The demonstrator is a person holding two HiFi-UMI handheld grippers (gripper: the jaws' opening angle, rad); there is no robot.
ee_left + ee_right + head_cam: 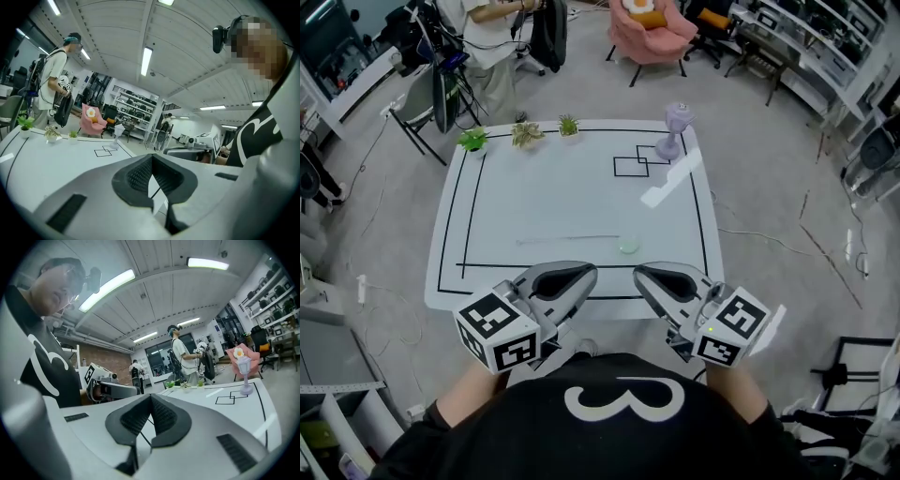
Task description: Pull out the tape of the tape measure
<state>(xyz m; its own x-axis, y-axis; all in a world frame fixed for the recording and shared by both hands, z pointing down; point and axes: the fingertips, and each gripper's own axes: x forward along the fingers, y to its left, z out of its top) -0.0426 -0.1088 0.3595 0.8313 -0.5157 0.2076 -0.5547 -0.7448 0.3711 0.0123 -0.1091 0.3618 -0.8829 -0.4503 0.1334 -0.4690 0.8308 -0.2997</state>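
The tape measure (628,246) is a small pale green round case lying on the white table (534,202), near its front middle. A thin length of tape (567,239) runs out of it to the left, flat on the table. My left gripper (584,272) and right gripper (644,275) hover side by side over the table's near edge, tips toward each other, short of the case. Both are shut with nothing between the pads, as the left gripper view (152,158) and right gripper view (151,398) show. Neither gripper view shows the tape measure.
A lilac toy lamp (677,131) stands at the table's far right beside drawn black rectangles (630,166) and a white strip (670,178). Three small potted plants (525,134) line the far edge. A person (492,42) stands beyond the table, and a pink armchair (652,33) sits further back.
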